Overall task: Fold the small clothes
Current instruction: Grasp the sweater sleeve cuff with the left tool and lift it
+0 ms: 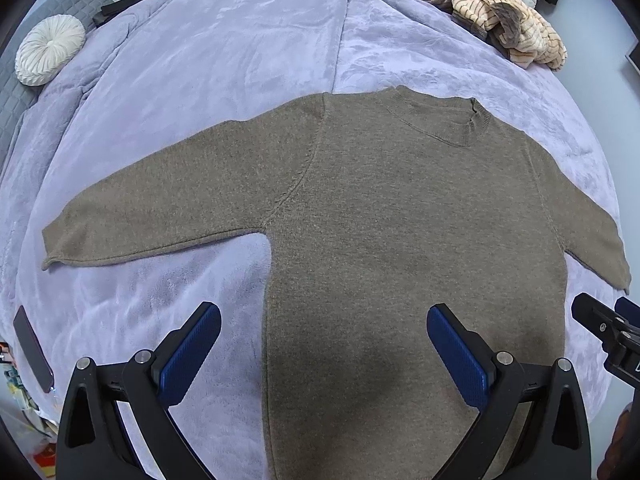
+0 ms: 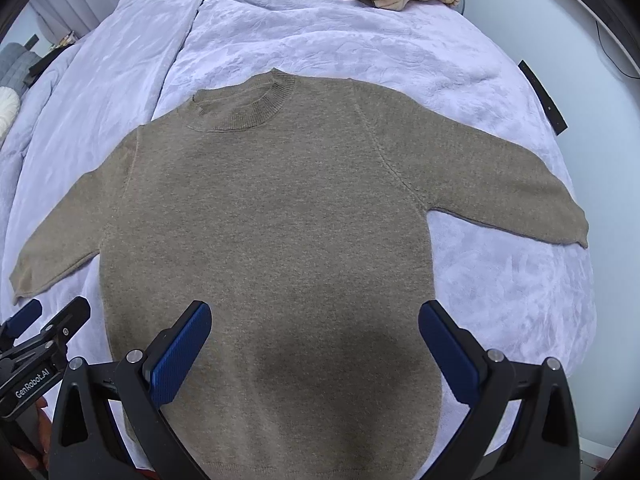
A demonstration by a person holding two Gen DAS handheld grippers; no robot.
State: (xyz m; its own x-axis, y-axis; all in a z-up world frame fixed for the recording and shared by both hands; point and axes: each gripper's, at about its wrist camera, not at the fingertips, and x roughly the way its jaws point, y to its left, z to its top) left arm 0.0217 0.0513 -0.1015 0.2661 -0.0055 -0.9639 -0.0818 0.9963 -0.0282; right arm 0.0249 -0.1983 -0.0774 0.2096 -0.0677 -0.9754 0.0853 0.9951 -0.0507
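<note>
Sweater (image 1: 380,220) lies flat ahead; both my tools, left tool (image 1: 324,344) and right tool (image 2: 316,340), gape empty; I'd pinch a sleeve cuff first.

this was a bedroom in a home: a wide bed covered by a plush lavender blanket (image 1: 240,40) filled both views, with a round pleated white cushion (image 1: 50,50) against a grey quilted headboard (image 1: 12,92) at its far left. a heap of striped and fuzzy clothes (image 1: 500,20) lay at the far edge, and a dark phone (image 1: 32,348) rested near the left edge.
</note>
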